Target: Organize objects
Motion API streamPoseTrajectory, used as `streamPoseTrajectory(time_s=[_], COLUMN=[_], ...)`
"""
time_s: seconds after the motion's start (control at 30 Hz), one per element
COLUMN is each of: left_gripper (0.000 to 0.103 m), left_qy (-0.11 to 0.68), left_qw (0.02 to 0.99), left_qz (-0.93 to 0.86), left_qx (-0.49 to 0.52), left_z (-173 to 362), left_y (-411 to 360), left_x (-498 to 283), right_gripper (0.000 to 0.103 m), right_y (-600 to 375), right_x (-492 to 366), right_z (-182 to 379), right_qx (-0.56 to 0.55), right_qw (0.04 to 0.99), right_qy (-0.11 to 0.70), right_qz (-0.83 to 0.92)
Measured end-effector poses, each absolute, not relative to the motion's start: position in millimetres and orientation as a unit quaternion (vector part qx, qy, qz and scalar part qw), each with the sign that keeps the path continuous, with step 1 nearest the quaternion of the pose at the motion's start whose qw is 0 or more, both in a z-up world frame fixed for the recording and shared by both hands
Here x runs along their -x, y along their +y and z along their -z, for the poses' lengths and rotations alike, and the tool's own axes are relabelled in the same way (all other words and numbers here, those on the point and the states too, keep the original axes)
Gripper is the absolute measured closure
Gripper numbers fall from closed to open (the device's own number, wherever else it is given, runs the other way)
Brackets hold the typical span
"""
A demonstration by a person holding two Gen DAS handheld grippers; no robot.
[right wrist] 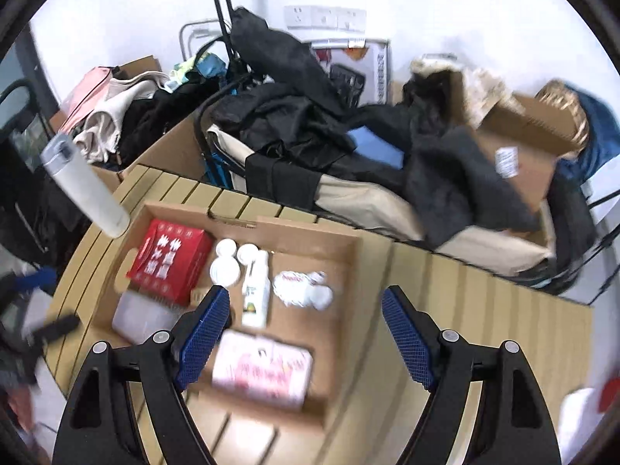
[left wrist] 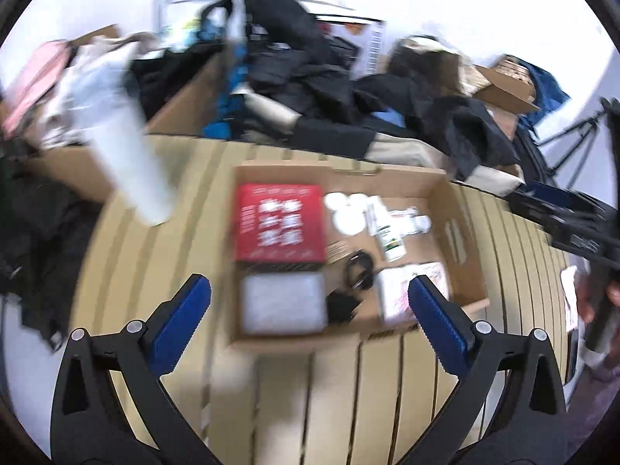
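Both your left gripper (left wrist: 310,302) and right gripper (right wrist: 306,333) hang spread wide and empty above the cardboard box (right wrist: 348,248). The white spray bottle (right wrist: 255,294) lies mid-box: light, stiff, smooth plastic, so pinch it across its body.

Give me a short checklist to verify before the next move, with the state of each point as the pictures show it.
1. Left hand-held gripper open and holding nothing: ok.
2. Right hand-held gripper open and holding nothing: ok.
3. Cardboard box flat on the slatted table: ok.
4. Free floor space left in the box: ok, beside the white pouch.
5. White bottle standing safely near the table edge: cannot tell.
6. Pictures sharp enough to aim: not ok, blurred.
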State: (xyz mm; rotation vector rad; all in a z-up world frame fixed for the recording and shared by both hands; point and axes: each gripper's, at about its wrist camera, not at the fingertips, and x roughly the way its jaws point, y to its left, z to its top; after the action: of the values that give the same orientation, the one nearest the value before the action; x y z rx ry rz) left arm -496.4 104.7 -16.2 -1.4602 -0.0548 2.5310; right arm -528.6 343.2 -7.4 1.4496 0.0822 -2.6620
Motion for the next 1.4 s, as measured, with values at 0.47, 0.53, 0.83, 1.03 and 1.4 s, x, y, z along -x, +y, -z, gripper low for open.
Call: streamPoseTrajectory(time_s=[0.47, 0.53, 0.83, 1.03, 1.4], left_gripper=[0.000, 0.000, 0.000, 0.000, 0.000], left_qy=[0.011, 0.016, 0.054, -0.027, 0.000], left_qw=[0.074, 0.066, 0.018, 0.011, 0.028], left_qz=[-0.903, -0.914, -0.953, -0.949, -0.947], left_qx=[0.422, 0.400, 0.299, 0.314, 0.321], left_z=[-66.2, -72.7, -74.0, -27.9, -7.0], left_y=[56.7, 50.0, 21.5, 1.7, 18.9], left_x=[345.8, 307.2, 151.2, 65.4, 25.5], right_gripper=[0.019, 0.019, 0.019, 0.019, 0.019], right_y=[323.1, 318.5, 306.9, 290.8, 257.6], right_x=[357.6, 323.7, 150.8, 45.0, -14.8], right_z=[-81.4, -85.1, -76.6, -29.7, -16.5], right_qx=[-0.428, -0.409, -0.351, -0.328, -0.284], right_qw=[0.067, 0.074, 0.085, 0.044, 0.058], right_qy=[0.045, 0.041, 0.054, 0.021, 0.011], right_qz=[0.900, 0.909, 0.931, 0.943, 0.957])
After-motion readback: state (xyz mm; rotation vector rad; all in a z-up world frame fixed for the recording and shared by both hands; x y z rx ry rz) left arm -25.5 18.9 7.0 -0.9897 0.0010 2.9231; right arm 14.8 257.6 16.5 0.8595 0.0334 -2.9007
